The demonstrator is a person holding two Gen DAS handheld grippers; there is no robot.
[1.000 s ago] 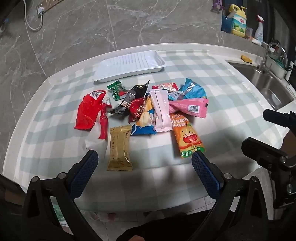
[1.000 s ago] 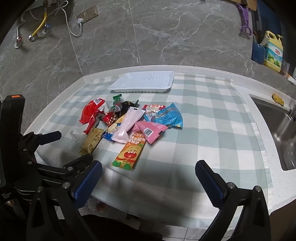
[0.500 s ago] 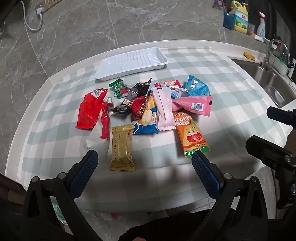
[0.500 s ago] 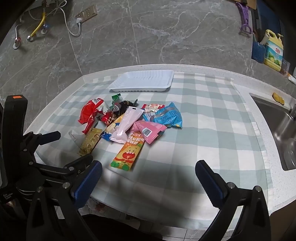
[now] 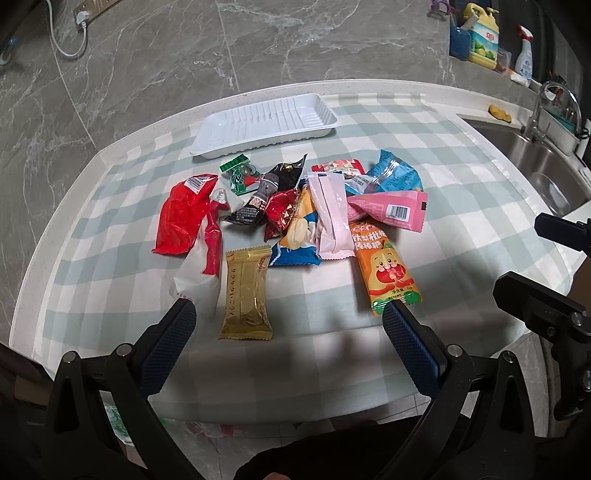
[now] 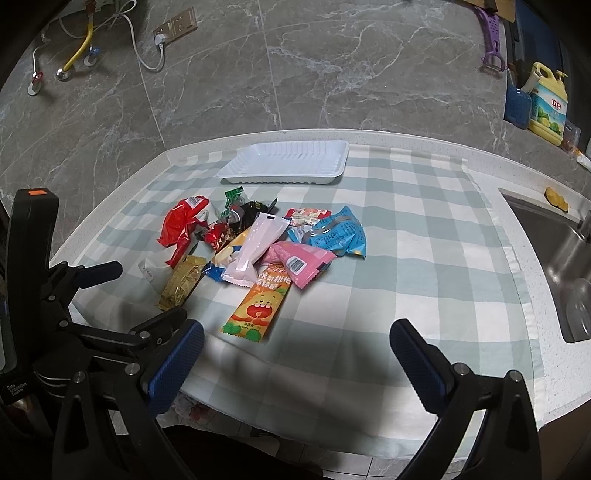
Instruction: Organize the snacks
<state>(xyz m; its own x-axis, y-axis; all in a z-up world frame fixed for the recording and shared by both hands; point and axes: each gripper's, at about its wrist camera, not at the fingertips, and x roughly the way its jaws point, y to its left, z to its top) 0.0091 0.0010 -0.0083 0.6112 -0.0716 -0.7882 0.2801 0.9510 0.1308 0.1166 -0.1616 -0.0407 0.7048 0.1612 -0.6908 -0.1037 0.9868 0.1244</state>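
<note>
A heap of snack packets lies mid-counter on a checked cloth: a gold bar (image 5: 245, 297) (image 6: 181, 283), an orange pear packet (image 5: 388, 271) (image 6: 258, 308), a pink pouch (image 5: 391, 208) (image 6: 300, 260), a pale pink stick (image 5: 330, 218) (image 6: 255, 249), a red bag (image 5: 183, 218) (image 6: 183, 221), a blue bag (image 5: 395, 173) (image 6: 338, 232). Behind them sits an empty white tray (image 5: 266, 123) (image 6: 286, 162). My left gripper (image 5: 288, 341) stands open above the near cloth, just short of the gold bar. My right gripper (image 6: 295, 358) is open too, nearer than the orange packet, nothing held.
A steel sink (image 5: 532, 166) (image 6: 565, 266) with a tap lies to the right. Detergent bottles (image 5: 482, 35) (image 6: 548, 105) stand at the back right. Grey marble wall behind, with a socket and cable (image 6: 162, 37). The counter's front edge runs just under both grippers.
Both views have shifted slightly forward and the packets look a little nearer. Nothing was taken hold of and both grippers stay open.
</note>
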